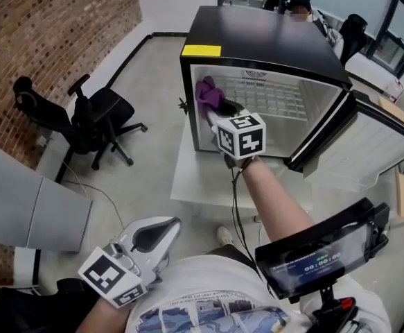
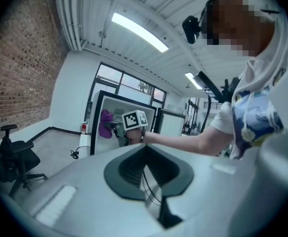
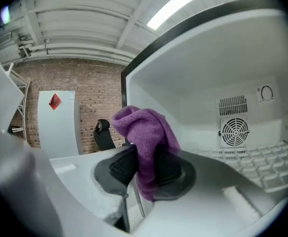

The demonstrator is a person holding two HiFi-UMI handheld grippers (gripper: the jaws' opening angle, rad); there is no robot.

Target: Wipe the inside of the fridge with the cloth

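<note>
- At the left of the head view, an office chair [image 1: 84,120] stands on the floor, well apart from the work.
- At the lower left, the left tool [image 1: 161,231] hangs idle near the person's body. Its own view shows the jaws together with nothing between them.
- At the upper centre, the fridge [image 1: 257,33] sits on a low white counter [image 1: 202,182], and its cavity faces the person.
- Just inside the upper left of the opening is the purple cloth [image 1: 207,92], bunched into a soft wad. The right tool [image 1: 219,107] is clamped on its middle, so a rounded lump stands proud above the jaws and a short tail hangs below.
- The cloth lies close to the left inner wall, but whether it actually touches the wall is hard to tell from these angles.
- The cloth looks light and limp, so it will fold and drag rather than push. The mid-bundle grip seems sound, and the proud lump should serve as the wiping face. If the pressure is too light the cloth may simply skate over the smooth liner.
- Right of the cloth, the wire shelf [image 1: 271,99] could snag loose fabric, and the fan vent [image 3: 233,131] sits on the back wall.
- At the far right, the door [image 1: 368,144] stands wide open.
</note>
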